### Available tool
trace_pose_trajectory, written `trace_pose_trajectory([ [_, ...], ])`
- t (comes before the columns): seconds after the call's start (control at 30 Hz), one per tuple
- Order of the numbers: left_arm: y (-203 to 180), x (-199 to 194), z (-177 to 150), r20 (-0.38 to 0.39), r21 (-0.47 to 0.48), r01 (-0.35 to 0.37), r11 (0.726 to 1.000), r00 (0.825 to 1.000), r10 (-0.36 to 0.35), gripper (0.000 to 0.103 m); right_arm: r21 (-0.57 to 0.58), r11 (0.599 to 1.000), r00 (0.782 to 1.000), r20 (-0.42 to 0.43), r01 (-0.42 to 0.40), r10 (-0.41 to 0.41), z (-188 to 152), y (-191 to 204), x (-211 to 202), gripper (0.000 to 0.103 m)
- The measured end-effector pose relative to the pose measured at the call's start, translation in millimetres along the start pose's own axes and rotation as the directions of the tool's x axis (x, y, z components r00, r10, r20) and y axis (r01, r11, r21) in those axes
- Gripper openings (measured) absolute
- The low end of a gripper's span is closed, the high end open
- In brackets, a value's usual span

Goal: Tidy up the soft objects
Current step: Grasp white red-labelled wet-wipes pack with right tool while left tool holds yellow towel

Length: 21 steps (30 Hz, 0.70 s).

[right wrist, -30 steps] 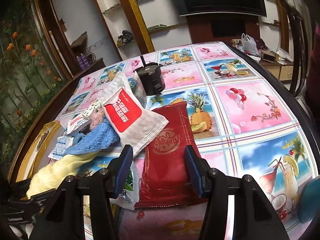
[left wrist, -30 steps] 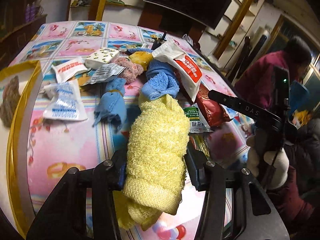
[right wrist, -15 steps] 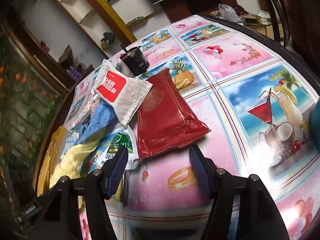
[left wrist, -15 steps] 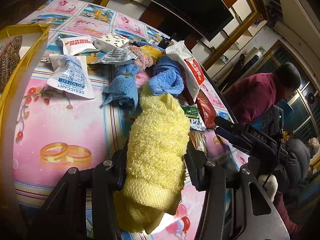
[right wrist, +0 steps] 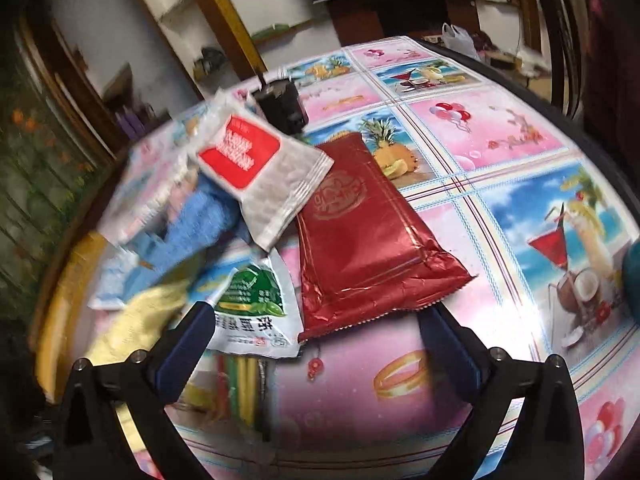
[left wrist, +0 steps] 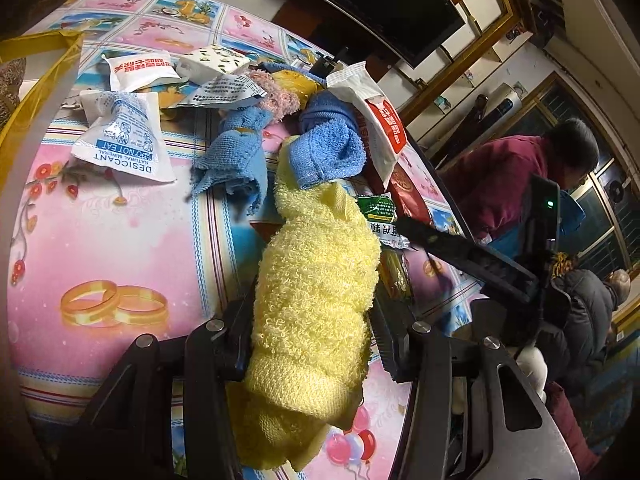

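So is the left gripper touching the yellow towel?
Touching: the left wrist view shows the left gripper clamped on the yellow towel, pads pressing both sides.

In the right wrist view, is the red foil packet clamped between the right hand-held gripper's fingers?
No. The red foil packet lies flat on the tablecloth, and the right hand-held gripper stands wide, jaws opening, with neither finger touching it.
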<state>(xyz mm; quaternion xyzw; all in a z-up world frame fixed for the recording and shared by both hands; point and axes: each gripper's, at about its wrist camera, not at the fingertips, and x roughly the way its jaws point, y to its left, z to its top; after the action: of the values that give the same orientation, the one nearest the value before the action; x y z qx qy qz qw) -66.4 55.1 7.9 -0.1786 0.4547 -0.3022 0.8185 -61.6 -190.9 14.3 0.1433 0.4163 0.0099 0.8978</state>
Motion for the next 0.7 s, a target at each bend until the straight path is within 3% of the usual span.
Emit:
trace_pose_trajectory([
  [0.07, 1, 0, 0, 0.001, -0.004, 0.002, 1.000, 1.000, -0.002, 0.048, -0.092, 0.990, 0.993, -0.031, 0.109, -0.113, -3, 18, 9, 0.103],
  [0.17, 1, 0, 0, 0.002, -0.008, 0.001, 1.000, 1.000, -0.001, 0.048, -0.131, 0.986, 0.994, -0.037, 0.098, -0.104, -6, 24, 11, 0.103],
  [0.47, 3, -1, 0, 0.028, -0.040, -0.040, 0.998, 0.999, 0.041, 0.049, -0.077, 0.997, 0.999, -0.020, 0.029, -0.030, -5, 14, 5, 0.103],
  [0.7, -7, 0, -4, 0.054, -0.037, -0.129, 0.991, 0.990, 0.131, 0.049, -0.016, 0.990, 0.990, -0.002, -0.140, 0.140, -3, 8, 1, 0.103],
])
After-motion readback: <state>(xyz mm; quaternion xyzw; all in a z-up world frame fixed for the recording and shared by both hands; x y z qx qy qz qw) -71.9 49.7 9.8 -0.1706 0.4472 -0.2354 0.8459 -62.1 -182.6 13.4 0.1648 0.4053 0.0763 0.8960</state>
